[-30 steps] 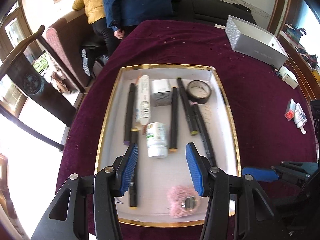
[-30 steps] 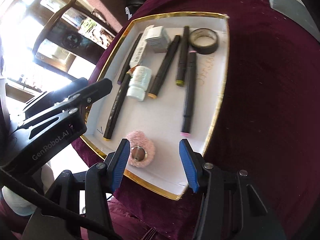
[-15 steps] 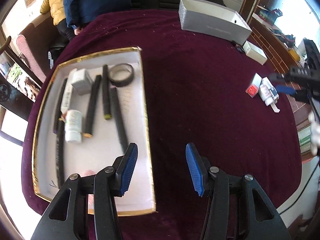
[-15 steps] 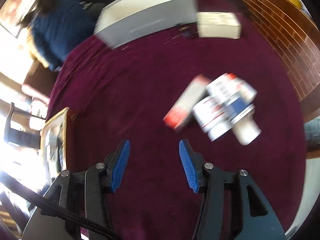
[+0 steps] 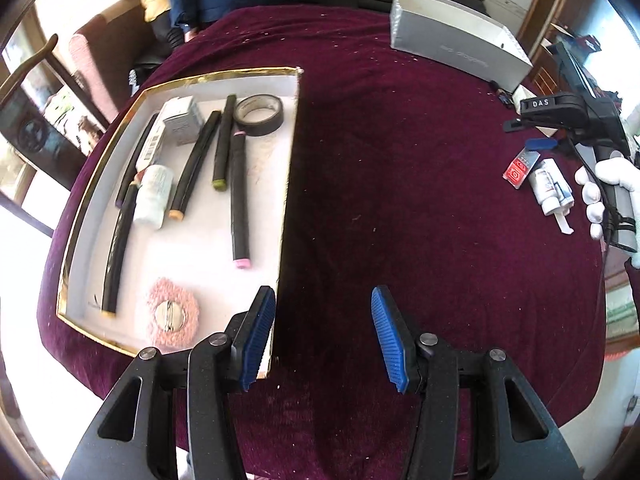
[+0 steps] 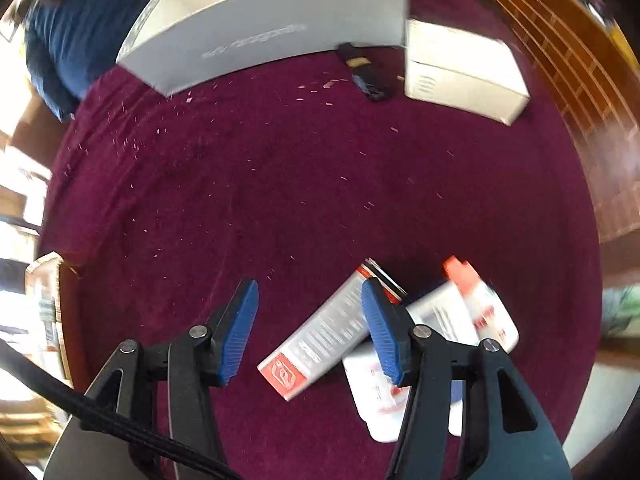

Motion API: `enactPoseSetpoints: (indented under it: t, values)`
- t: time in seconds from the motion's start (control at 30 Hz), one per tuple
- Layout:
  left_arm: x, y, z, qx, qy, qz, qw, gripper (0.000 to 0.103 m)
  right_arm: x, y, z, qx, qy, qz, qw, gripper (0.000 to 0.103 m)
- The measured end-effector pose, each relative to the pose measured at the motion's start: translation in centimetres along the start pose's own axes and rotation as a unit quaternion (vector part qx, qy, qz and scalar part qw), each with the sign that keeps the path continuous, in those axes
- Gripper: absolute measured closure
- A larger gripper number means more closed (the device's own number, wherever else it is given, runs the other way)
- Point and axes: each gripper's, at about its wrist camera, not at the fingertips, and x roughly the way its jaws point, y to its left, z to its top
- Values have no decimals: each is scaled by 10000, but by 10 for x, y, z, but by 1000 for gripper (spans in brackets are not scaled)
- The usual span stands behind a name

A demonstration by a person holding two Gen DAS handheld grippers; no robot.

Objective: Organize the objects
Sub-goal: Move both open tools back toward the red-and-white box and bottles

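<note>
Both tongs wide open, left tongs (image 5: 323, 336), right tongs (image 6: 310, 334), empty.

Left wrist view high over near table edge, looking down and far across maroon cloth (image 5: 400, 184); white tray (image 5: 288, 184) at left, silver box (image 5: 456, 52) far right. Right wrist view low and close over red-white cartons (image 6: 320, 340), facing far; shares silver box (image 6: 256, 28), cartons (image 5: 520, 168)

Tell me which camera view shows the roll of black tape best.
The left wrist view: the black tape roll lies flat in the gold-edged tray, fully visible beside the markers. The right wrist view shows only a blurred edge of that tray, no tape.
</note>
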Motion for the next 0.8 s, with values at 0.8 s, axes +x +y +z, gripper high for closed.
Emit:
enactPoseSetpoints:
  t: [0.8]
  values:
    - [-5, 23, -12, -435, -25, 57, 9990, 59, 7, 1, 6, -232, 406, -1049, 9934, 44]
